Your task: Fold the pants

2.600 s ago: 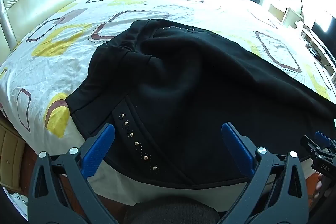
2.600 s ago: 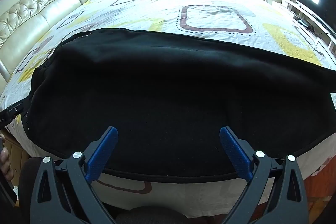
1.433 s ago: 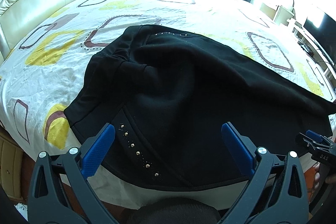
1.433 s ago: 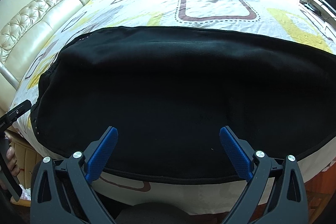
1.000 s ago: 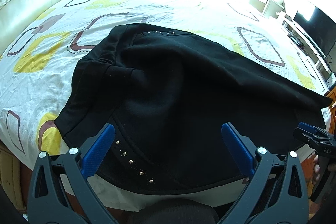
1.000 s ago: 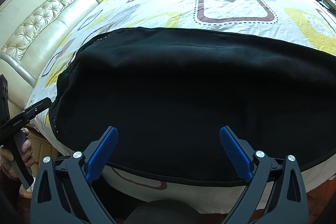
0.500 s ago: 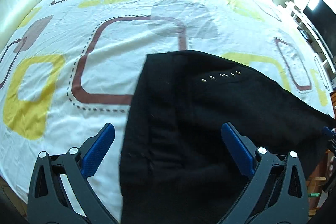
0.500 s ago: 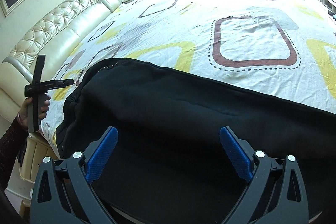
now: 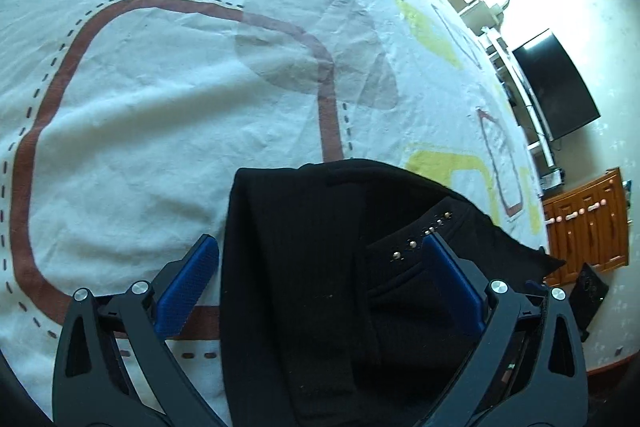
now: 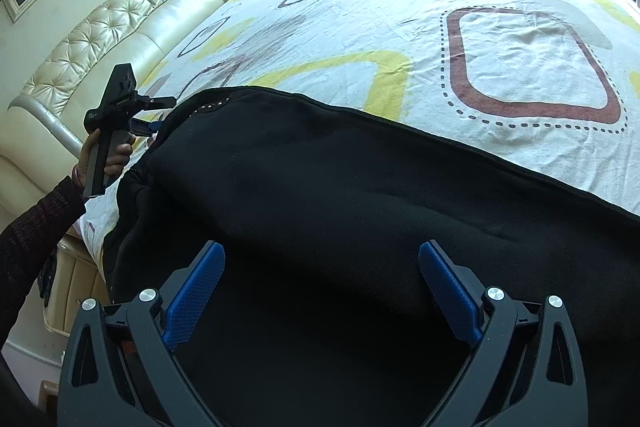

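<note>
Both sets of jaws apart. Close your left gripper (image 9: 320, 275) on the pants (image 9: 320, 287) waistband; right gripper (image 10: 320, 279) hovers mid-leg.

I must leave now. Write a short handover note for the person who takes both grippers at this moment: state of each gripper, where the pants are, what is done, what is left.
Left gripper: open, at the waist end of the black pants, waistband corner between its fingers, not yet clamped.
Right gripper: open, over the middle of the pants, holding nothing.
Pants: spread across the near part of the bed, waist toward the headboard, studded trim facing up.
Done: no fold visible yet.
Left: probably close the left gripper on the waist, grip with the right, then make the folds.
</note>
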`<state>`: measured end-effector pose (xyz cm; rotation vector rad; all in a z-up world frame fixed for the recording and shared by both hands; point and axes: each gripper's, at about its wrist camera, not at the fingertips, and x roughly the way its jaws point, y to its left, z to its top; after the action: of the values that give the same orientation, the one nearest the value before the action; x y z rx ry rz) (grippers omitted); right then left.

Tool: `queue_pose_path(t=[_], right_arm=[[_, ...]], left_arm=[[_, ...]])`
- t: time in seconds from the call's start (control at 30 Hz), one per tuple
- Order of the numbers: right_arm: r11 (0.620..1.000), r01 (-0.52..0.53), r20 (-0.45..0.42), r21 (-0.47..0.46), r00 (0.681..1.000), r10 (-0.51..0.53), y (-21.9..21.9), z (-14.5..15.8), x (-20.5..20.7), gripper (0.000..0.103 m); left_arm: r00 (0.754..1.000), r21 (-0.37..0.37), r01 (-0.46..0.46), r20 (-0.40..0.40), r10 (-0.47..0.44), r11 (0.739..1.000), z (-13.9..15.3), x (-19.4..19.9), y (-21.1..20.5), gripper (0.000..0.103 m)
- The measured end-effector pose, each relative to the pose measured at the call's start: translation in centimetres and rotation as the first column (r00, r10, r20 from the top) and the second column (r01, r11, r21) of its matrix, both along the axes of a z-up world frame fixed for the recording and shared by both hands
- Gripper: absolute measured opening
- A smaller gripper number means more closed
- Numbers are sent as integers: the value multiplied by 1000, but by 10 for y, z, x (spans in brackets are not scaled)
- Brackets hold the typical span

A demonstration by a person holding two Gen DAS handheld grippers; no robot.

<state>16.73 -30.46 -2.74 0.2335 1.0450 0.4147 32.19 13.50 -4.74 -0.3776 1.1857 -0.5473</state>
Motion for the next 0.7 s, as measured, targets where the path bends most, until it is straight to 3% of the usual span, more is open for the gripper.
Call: queue_pose_path(t=[0.03,0.07,0.13,0.2,0.27,0.33,0.53,0.57,0.6,0.63,0.7], right_arm=[[1000,-10,-1,16,1000,10,0,2,4,97],[999,-22,-2,34,1000,22,1,5,8,97],[997,-58,6,55,998,58,2,12,17,97],[995,-96,31,14,995,95,5,21,31,97],[988,-152,51,-29,987,153,8,27,48,97],[980,-177,56,-91,982,182,9,30,70,97],[933,-313,-96,-179,949,299,23,-7,129,96],[928,-327,-125,-180,943,309,25,-14,134,81],[923,-350,-160,-162,932,325,27,-21,137,40],[918,-369,-216,-146,917,334,28,-29,141,29],[917,-362,-240,-169,917,318,28,-34,142,21]], left_arm=[[1000,-6,-5,-1,5,1000,-1,2,0,90],[1000,1,-13,-1,13,1000,-3,3,0,74],[999,30,-36,-12,37,999,-9,6,2,59],[999,34,-43,-13,43,999,-13,8,4,53],[999,7,-47,-25,47,999,-14,5,10,38],[999,-27,-43,-33,42,999,-11,3,9,33],[1000,43,3,-13,-3,999,-6,1,-8,32],[1000,72,8,-10,-8,997,-5,1,-10,32],[1000,104,12,-4,-11,995,-5,2,-13,32],[1000,134,11,3,-12,991,-5,3,-14,34],[1000,148,7,8,-8,989,-5,5,-16,35]])
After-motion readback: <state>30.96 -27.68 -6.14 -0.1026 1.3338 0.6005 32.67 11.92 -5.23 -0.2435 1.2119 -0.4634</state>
